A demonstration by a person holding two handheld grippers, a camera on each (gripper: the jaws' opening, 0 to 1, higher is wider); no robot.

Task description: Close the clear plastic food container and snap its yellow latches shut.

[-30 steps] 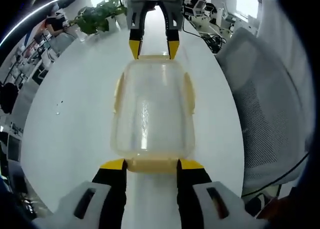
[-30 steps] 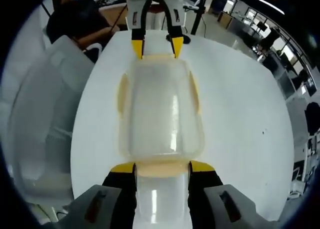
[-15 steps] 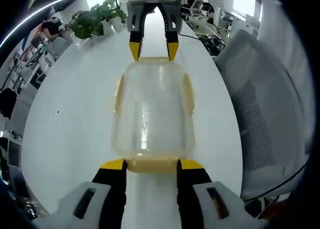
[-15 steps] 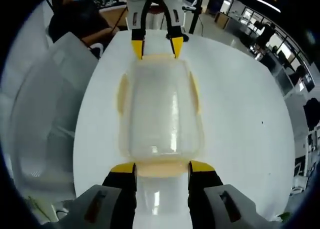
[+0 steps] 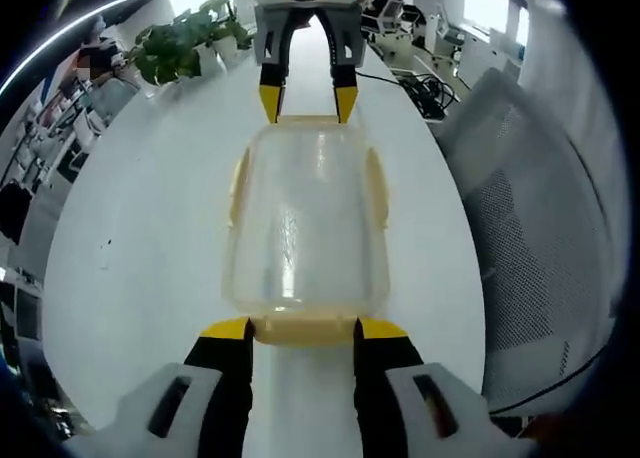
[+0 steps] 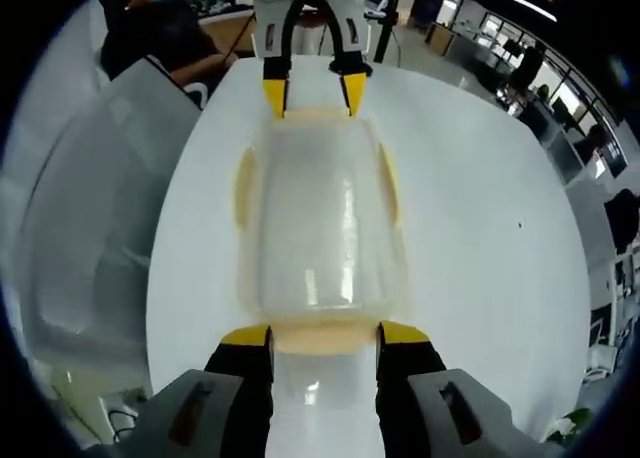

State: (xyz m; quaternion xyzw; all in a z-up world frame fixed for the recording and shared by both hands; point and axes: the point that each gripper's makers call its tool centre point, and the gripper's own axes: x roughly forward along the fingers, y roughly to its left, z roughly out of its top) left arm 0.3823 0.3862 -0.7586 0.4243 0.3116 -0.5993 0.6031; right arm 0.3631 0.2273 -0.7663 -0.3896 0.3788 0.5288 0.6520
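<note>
Container: the clear food container (image 5: 306,223) lies lid-down-flat on the white counter (image 5: 140,208), directly between the two tongs.
Long axis: it runs straight from one pair of tongs to the other, with a short-end yellow latch facing each.
Left tongs (image 5: 305,328): parted, their yellow tips straddling the near end latch (image 5: 305,330); whether they press on it I cannot tell.
Right tongs (image 6: 325,335): parted likewise, tips either side of the opposite end latch (image 6: 325,338).
Side latches: a yellow latch (image 5: 238,183) lies along each long side, beyond either tongs' reach as they stand.
Nearer hand: neither; each sits at its own end, so the end latches look like the next to be pressed.
Change: container and both tongs hold the same places as a second ago; only the background has drifted, a slight camera shift.
Surroundings: a potted plant (image 5: 180,43) and a mesh chair (image 5: 540,228) beside the counter.
</note>
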